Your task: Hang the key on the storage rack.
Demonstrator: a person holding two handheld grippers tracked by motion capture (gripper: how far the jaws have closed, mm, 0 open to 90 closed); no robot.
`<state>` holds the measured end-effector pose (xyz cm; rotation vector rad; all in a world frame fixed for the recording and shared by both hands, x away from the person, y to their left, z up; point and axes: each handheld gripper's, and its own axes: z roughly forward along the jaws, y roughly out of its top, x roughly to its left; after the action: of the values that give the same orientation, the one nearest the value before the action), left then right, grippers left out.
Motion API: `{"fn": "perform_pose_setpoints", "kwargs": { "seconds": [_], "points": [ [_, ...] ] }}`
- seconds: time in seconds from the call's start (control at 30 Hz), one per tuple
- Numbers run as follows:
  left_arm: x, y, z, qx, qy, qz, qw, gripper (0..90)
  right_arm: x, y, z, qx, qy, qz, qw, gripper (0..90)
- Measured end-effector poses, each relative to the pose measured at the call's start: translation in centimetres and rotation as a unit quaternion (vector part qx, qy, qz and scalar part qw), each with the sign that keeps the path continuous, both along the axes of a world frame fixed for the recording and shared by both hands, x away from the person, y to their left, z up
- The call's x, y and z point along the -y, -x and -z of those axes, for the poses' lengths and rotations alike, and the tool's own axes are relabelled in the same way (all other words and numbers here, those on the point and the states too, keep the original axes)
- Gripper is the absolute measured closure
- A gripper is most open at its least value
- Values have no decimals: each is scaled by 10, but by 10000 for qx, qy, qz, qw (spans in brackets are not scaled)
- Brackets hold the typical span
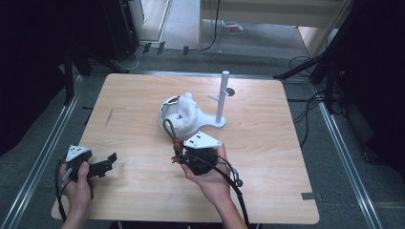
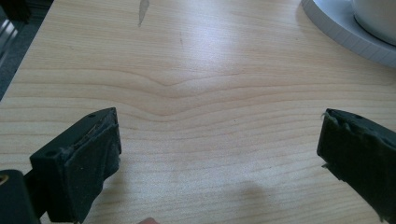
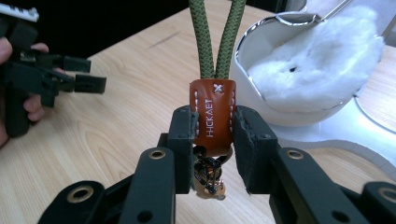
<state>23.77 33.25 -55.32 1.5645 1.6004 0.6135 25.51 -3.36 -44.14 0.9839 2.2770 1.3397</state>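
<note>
Brown leather tab [image 3: 212, 116] clamped in right gripper [image 3: 213, 135]; left gripper [image 2: 219, 154] wide open.

This looks like a lab or recording studio rather than a home. A bare wooden table [image 1: 143, 124] stands between metal floor rails [image 1: 43, 157] on grey carpet. Black stand legs [image 1: 305, 67] crowd its far corners, loose cables [image 1: 310, 107] trail past its right edge, and dark curtains [image 1: 28, 71] hang on both sides.

claw [image 3: 214, 140]: black | brass screw holes | grey three-cornered top plate
</note>
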Motion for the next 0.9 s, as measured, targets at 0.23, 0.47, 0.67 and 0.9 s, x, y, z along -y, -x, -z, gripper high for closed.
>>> {"fn": "perform_pose_setpoints", "kwargs": {
  "seconds": [0.23, 0.47, 0.67, 0.9],
  "points": [
    [0, 0, 0, -10, -1, 2, 10000, 4, 6, 1, -7, 163, -226, 191, 9994, 705],
    [0, 0, 0, -15, -5, 7, 10000, 4, 15, 1, -13, 364, -375, 442, 9977, 706],
    [0, 0, 0, -15, -5, 7, 10000, 4, 21, 2, -17, 512, -495, 660, 9953, 705],
    [0, 0, 0, -15, -3, 8, 10000, 4, 31, 4, -21, 760, -662, 977, 9901, 705]
  ]
}}
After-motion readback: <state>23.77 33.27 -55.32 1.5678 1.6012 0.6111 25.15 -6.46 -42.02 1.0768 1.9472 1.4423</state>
